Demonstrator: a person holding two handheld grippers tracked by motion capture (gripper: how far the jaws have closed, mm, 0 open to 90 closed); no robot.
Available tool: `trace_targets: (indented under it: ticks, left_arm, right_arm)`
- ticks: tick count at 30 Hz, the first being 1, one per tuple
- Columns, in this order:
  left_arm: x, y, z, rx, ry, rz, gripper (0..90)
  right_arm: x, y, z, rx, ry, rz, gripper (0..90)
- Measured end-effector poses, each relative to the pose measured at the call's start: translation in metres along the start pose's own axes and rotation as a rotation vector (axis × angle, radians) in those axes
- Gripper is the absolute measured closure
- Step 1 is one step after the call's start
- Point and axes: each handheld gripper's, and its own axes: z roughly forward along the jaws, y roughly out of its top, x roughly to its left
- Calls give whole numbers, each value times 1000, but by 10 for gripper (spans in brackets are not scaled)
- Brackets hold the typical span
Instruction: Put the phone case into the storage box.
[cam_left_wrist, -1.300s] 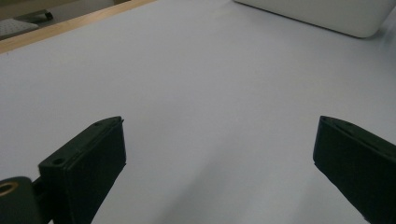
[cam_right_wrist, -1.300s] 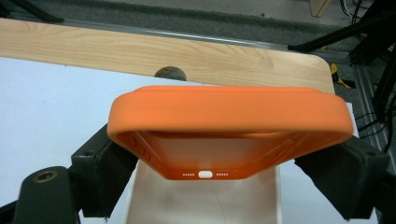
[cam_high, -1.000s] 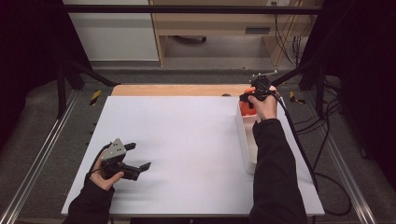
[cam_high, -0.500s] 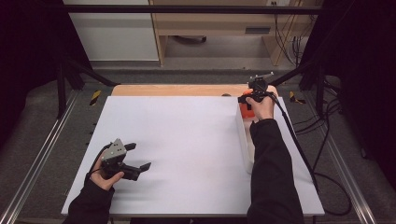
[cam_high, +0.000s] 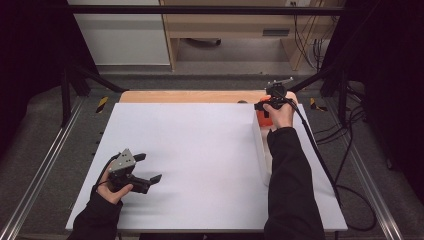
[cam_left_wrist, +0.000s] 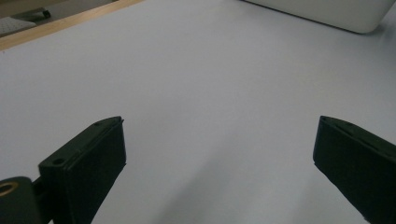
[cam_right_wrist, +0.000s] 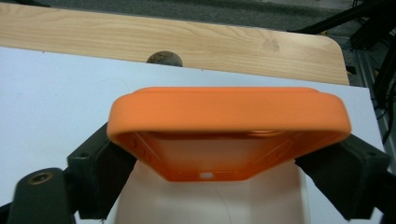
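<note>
An orange phone case (cam_right_wrist: 229, 135) is being flanked by the right gripper (cam_right_wrist: 229, 172) – jaws just opening (left gripper (cam_high: 148, 168) spread, empty).

This looks like a lab or a test room made for recording, not a home. The white worktop (cam_high: 200, 150) lies on a wooden board and stands between metal rails (cam_high: 45, 170) on a grey carpet floor. Black curtains (cam_high: 30, 60) hang at both sides, with black frame bars (cam_high: 200, 9) above. Beyond the far edge stand a plain wooden desk (cam_high: 225, 25) and a bundle of loose cables (cam_high: 305, 30).
</note>
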Motion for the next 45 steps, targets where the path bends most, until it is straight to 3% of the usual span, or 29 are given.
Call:
trace_targets:
  ticks: [2, 6, 12, 25, 36, 45]
  left_arm:
    - [0, 0, 0, 0, -1, 0, 21]
    - [-1, 0, 1, 0, -2, 3, 21]
    - [-1, 0, 0, 1, -4, 4, 22]
    - [-1, 0, 0, -2, -2, 4, 23]
    - [-2, 1, -1, -13, 0, 4, 22]
    - [-1, 2, -2, -25, 1, -1, 22]
  right_arm:
    - [0, 0, 0, 14, 26, -1, 60]
    - [-1, -1, 1, 19, 25, -16, 19]
    - [0, -2, -1, -11, 33, -57, 5]
    - [-2, -5, -18, -55, 43, -74, 5]
    - [7, -21, -54, -152, 149, -125, 5]
    - [14, -46, -87, -249, 283, -193, 5]
